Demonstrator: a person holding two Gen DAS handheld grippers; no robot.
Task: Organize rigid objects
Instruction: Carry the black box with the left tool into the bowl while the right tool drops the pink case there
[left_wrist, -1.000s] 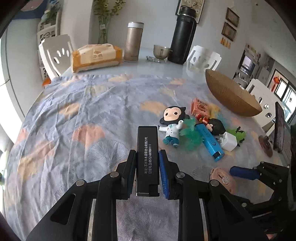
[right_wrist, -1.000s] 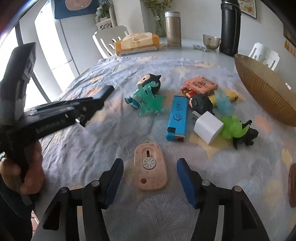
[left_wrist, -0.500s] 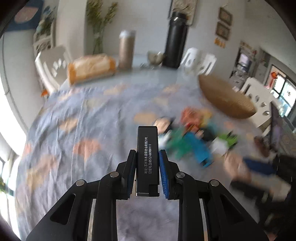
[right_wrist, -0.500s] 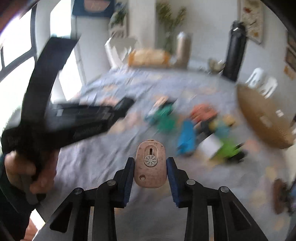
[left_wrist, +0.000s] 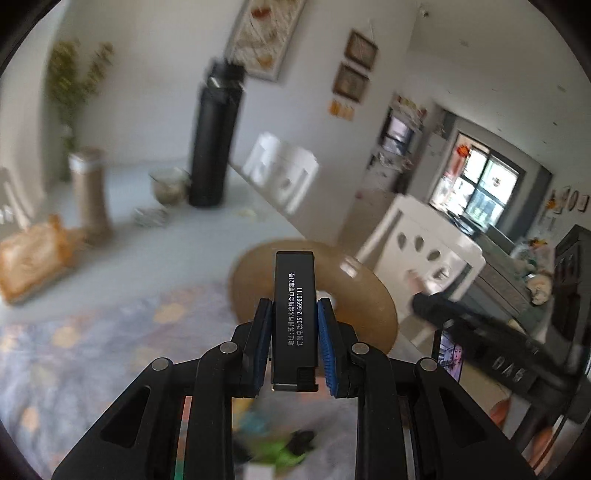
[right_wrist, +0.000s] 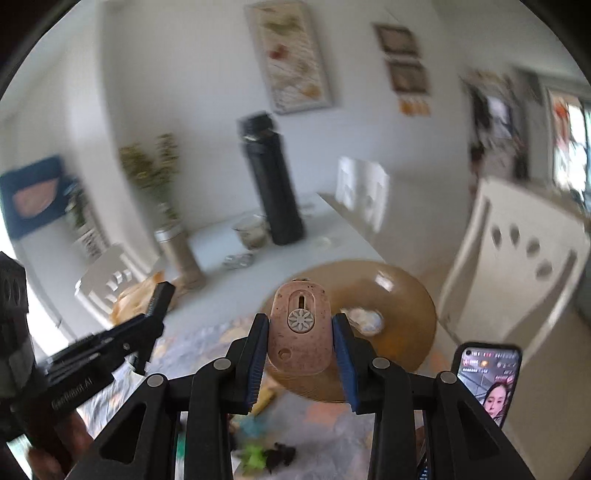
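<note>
My left gripper (left_wrist: 294, 314) is shut on a black lighter (left_wrist: 294, 295) with white print and holds it in the air in front of the brown woven bowl (left_wrist: 373, 306). My right gripper (right_wrist: 300, 332) is shut on a pink oval box cutter (right_wrist: 300, 328) and holds it up before the same bowl (right_wrist: 402, 314). The left gripper also shows at the left of the right wrist view (right_wrist: 155, 299). A green and black toy (left_wrist: 291, 448) lies blurred on the cloth below; it also shows in the right wrist view (right_wrist: 266, 452).
A tall black flask (right_wrist: 271, 177), a steel cup (right_wrist: 253, 230), a gold thermos (right_wrist: 179, 254) and a tissue pack (left_wrist: 29, 258) stand at the back of the table. A phone (right_wrist: 487, 380) stands upright at the right. White chairs (left_wrist: 421, 254) ring the table.
The right gripper shut on the pink box cutter and lifted it off the cloth. Both grippers rose and swung right toward the brown bowl, each carrying its object.
</note>
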